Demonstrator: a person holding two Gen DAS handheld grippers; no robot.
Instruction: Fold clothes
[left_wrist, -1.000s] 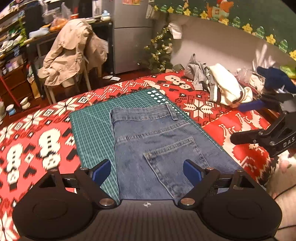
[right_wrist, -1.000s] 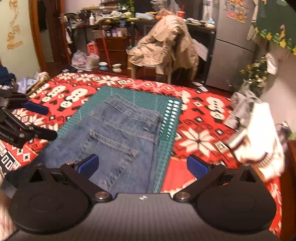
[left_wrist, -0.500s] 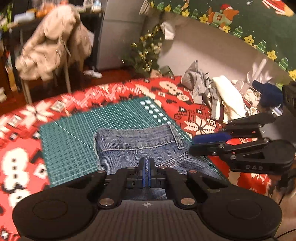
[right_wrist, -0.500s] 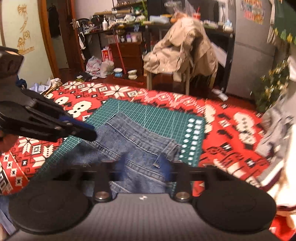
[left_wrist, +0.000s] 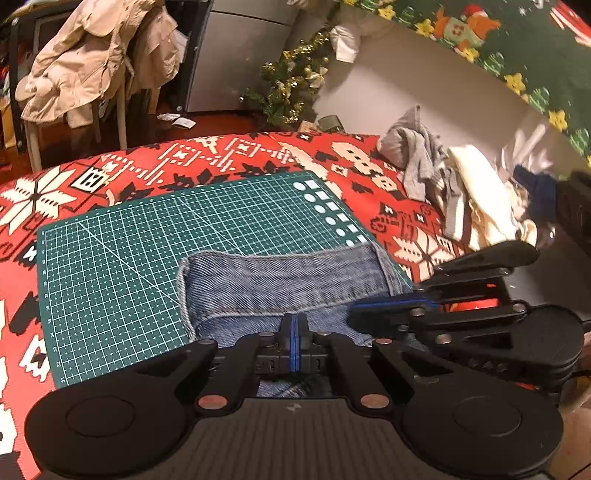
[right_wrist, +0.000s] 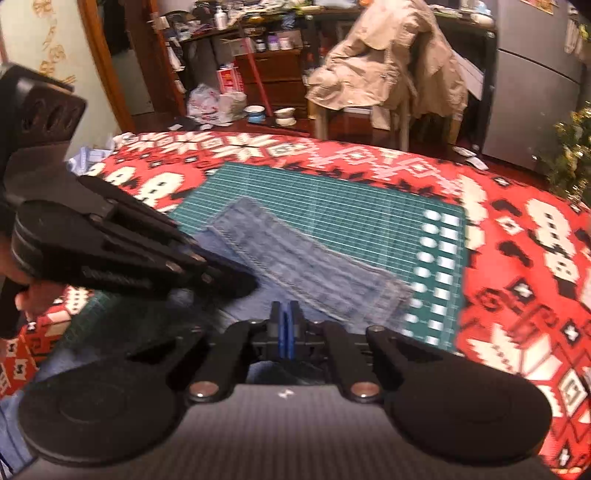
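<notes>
Left wrist view shows our left gripper (left_wrist: 294, 325) with its fingers (left_wrist: 286, 326) pressed together, blue pads meeting, low over the jeans (left_wrist: 280, 280). Whether any denim is pinched between the pads we cannot tell, since the tips hide the cloth under them. The jeans lie on a green cutting mat (left_wrist: 147, 251), waistband toward the far side, and the mat sits on a red patterned blanket (left_wrist: 229, 155). Our right gripper (left_wrist: 388, 306) reaches in from the right side, seen side-on, its blue-padded fingers closed and its tip at the right edge of the denim. Farther right, a pile of clothes (left_wrist: 443, 184) in grey and cream rests on the blanket, well apart from the mat. Beyond the blanket, a beige coat (left_wrist: 85, 62) hangs over a chair, and a small decorated tree (left_wrist: 291, 85) stands near the wall.

Right wrist view is blurred, so we read it with some caution. Our right gripper (right_wrist: 284, 325) has its fingers (right_wrist: 275, 325) drawn fully together over the near part of the jeans (right_wrist: 306, 266), which lie aslant on the cutting mat (right_wrist: 351, 214). The left gripper (right_wrist: 236, 284) comes in from the left side, closed, its tip down on the denim, and part of a hand (right_wrist: 26, 295) shows behind it. The red blanket (right_wrist: 517, 258) spreads around the mat, and the coat (right_wrist: 388, 62) drapes its chair in the background.
</notes>
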